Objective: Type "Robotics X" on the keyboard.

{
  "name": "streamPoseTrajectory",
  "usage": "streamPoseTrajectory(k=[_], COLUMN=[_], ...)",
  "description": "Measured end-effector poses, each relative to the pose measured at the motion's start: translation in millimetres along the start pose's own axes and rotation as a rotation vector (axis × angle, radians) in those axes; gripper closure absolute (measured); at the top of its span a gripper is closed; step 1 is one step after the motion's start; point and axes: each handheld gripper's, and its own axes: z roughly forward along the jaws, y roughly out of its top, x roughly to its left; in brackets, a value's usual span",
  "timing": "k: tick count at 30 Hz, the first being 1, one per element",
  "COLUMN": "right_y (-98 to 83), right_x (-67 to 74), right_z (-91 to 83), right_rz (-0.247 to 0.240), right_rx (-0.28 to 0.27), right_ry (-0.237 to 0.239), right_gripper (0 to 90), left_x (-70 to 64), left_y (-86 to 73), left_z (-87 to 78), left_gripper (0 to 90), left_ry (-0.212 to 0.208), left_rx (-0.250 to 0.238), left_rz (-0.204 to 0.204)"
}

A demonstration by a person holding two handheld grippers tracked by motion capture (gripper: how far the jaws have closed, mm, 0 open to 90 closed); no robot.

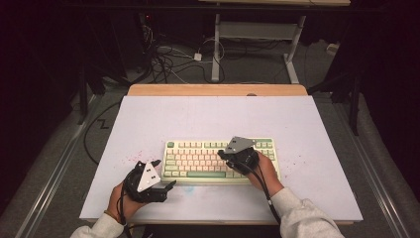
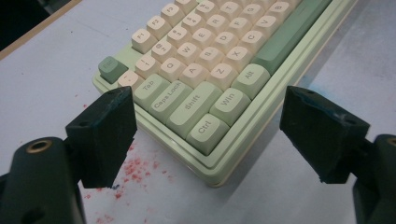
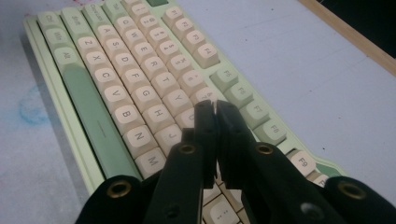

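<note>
A cream and pale-green keyboard (image 1: 198,159) lies in the middle of the white table top, its space bar toward me. My left gripper (image 1: 166,173) rests on the table at the keyboard's front left corner. In the left gripper view the keyboard (image 2: 201,51) shows its Ctrl corner between the wide-apart jaws of that gripper (image 2: 210,116), which is open and holds nothing. My right gripper (image 1: 221,155) is over the right-middle keys. The right gripper view has its jaws (image 3: 215,107) pressed together above the keyboard (image 3: 130,74) near the J and K keys, with nothing between them. I cannot tell whether they touch a key.
The white sheet (image 1: 148,119) covers a wooden table whose far edge (image 1: 218,89) shows beyond it. Red specks (image 2: 135,168) mark the sheet left of the keyboard, and a faint blue smear (image 3: 30,109) lies before it. Cables (image 1: 163,59) and a desk frame (image 1: 257,34) stand on the floor behind.
</note>
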Motion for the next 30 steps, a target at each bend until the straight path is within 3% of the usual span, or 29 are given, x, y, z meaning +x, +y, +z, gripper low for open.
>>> streamPoseTrajectory(k=[11,20,24,30], right_y=[-3.1,-5.9,-8.1,-14.4], right_x=[5.1,4.6,2.7,-1.4], right_z=[-19.1,-33.4,-42.6,-58.4], right_rz=[-0.002,0.005,0.012,0.018], right_rx=[-0.075,-0.136,-0.176,-0.216], right_ry=[-0.003,-0.036,-0.073,-0.117], right_gripper=[67.7,34.9,27.7,25.2], left_x=[0.0,0.9,1.2,2.6], left_y=[0.5,0.9,1.2,2.0], left_z=[-1.2,-3.3,-4.0,-6.3], left_gripper=[18.3,18.3,18.4,18.6], left_ry=[-0.001,0.001,0.000,0.005], left_rx=[-0.009,-0.014,-0.015,-0.028], left_rz=[0.007,0.007,0.005,-0.006])
